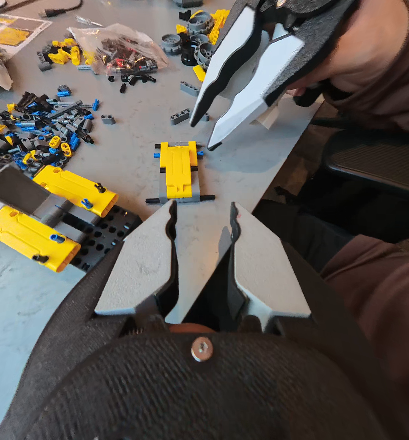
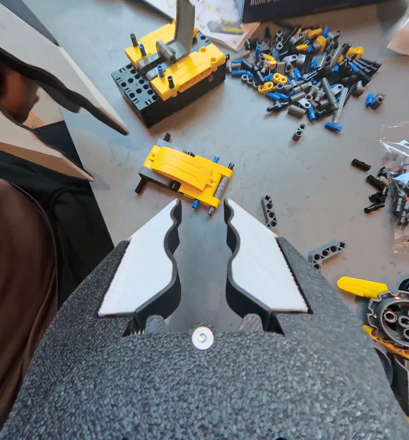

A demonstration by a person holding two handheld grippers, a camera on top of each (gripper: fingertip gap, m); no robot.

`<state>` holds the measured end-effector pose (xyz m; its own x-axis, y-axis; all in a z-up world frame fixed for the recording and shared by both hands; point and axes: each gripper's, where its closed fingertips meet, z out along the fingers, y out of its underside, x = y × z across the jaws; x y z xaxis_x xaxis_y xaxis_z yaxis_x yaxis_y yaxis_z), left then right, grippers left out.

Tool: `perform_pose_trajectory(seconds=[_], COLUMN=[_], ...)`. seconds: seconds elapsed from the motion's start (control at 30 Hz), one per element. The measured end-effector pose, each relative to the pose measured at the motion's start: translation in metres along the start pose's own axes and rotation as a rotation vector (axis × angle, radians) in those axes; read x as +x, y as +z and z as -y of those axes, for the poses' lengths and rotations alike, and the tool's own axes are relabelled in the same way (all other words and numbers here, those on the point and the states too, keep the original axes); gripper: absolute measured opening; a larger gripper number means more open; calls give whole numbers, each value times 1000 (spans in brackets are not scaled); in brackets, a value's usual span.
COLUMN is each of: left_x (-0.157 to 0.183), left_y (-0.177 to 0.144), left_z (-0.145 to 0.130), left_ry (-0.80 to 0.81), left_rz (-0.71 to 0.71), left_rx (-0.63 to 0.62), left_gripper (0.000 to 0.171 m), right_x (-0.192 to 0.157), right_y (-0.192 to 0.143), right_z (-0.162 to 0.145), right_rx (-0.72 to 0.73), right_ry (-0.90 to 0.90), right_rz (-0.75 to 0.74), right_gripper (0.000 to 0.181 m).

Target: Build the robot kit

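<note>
A small yellow and grey brick assembly (image 1: 178, 172) with black axles and blue pins lies flat on the grey table (image 1: 132, 123) near its edge. It also shows in the right wrist view (image 2: 186, 176). My left gripper (image 1: 203, 204) is open and empty, its fingertips just short of the assembly's near end. My right gripper (image 2: 201, 202) is open and empty, tips close to the assembly's other end. The right gripper also shows in the left wrist view (image 1: 202, 135), and the left gripper in the right wrist view (image 2: 110, 154).
A larger black, yellow and grey brick build (image 1: 55, 214) (image 2: 172, 73) stands to one side. A pile of loose small parts (image 1: 36, 133) (image 2: 306, 76), a clear bag of parts (image 1: 125, 52), grey wheels (image 1: 194, 45), loose grey beams (image 2: 269, 212) and a booklet (image 1: 10, 31) lie around. A chair (image 1: 377, 162) stands past the table edge.
</note>
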<state>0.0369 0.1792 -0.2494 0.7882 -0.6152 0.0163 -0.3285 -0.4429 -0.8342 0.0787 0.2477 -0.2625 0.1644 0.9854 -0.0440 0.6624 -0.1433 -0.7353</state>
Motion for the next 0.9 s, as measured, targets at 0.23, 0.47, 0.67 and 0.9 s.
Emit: perform_pose_trajectory(seconds=[0.23, 0.47, 0.67, 0.9], left_x=[7, 44, 48, 49], left_y=[29, 22, -16, -33], left_z=[-14, -2, -9, -38], left_ry=[-25, -36, -28, -41], left_rz=[-30, -187, -262, -318], left_rx=[-127, -30, 142, 230], left_gripper=[46, 47, 43, 37], right_x=[-3, -2, 8, 13], right_y=[-4, 1, -1, 7], right_z=[-7, -4, 9, 8], right_rx=[17, 81, 157, 129], right_ry=[33, 110, 98, 93], right_rz=[-19, 7, -19, -38], right_gripper=[35, 35, 36, 41])
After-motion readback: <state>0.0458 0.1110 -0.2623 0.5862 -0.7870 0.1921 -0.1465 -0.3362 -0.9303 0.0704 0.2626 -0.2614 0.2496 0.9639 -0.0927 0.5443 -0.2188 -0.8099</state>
